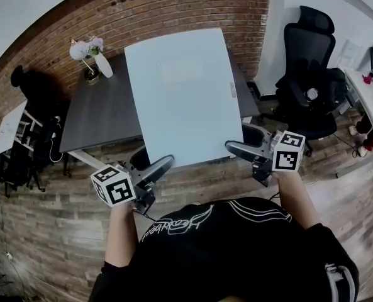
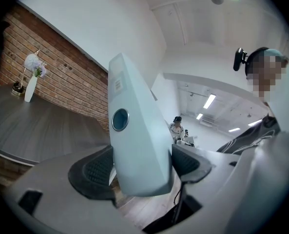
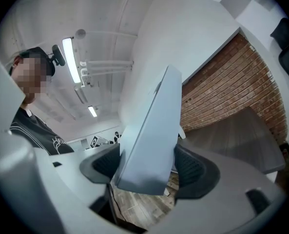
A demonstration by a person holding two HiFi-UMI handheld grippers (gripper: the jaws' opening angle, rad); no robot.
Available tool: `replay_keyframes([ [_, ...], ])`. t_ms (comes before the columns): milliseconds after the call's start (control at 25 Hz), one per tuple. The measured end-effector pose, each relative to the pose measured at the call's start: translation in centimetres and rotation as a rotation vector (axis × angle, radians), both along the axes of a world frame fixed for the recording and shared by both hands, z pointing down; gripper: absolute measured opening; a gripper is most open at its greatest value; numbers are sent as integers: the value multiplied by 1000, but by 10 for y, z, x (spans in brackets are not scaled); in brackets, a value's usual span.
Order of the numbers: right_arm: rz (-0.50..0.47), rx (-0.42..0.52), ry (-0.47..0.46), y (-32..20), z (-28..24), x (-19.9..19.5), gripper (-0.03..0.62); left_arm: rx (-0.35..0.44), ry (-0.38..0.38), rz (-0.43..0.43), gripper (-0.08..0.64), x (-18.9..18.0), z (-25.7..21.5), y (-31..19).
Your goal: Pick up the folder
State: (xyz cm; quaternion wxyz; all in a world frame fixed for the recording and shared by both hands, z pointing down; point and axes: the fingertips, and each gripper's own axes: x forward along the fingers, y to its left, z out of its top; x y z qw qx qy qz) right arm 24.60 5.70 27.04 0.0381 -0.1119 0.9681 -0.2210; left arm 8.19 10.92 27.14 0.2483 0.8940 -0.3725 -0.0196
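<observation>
1. Floor (image 1: 41, 231), wood plank. It runs under everything, and the person stands on it at the near side of the table.

2. Brick wall (image 1: 173, 11). It backs the far edge of the table.

3. Tabletop (image 1: 101, 115), dark grey. It carries only item 8 at its far left corner; the rest of it shows bare or lies hidden behind item 4.

4. Folder (image 1: 180, 93), pale blue-white, a large flat rectangle with a round hole low on its spine. It is held up in front of the person, above the tabletop, and its near edge overhangs the floor. It is gripped at its two near corners, one corner per gripper. Judgement: this spacing keeps so wide and thin a sheet from sagging or swinging. Judgement: the pick-up is done or nearly done. Whether the far edge is clear of the tabletop cannot be told.

5. Office chair (image 1: 309, 87), black. It stands well apart at the right and has no part in the task.

6. Left gripper (image 2: 142, 167). Its fingers (image 2: 93, 172) are clenched on the folder's near left corner, one pad on each face.

7. Right gripper (image 3: 146, 167). Its fingers (image 3: 195, 167) likewise grasp the folder's near right corner, with the edge seated deep between the pads.

8. Vase (image 1: 102, 65), white, holding pale flowers. It stands upright near the wall, clear of the folder.
</observation>
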Motion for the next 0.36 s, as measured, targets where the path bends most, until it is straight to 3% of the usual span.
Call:
replay_keyframes([
  [360,1,17,0,11,-10,15,302,16,-18,2,362,16,-11,9],
])
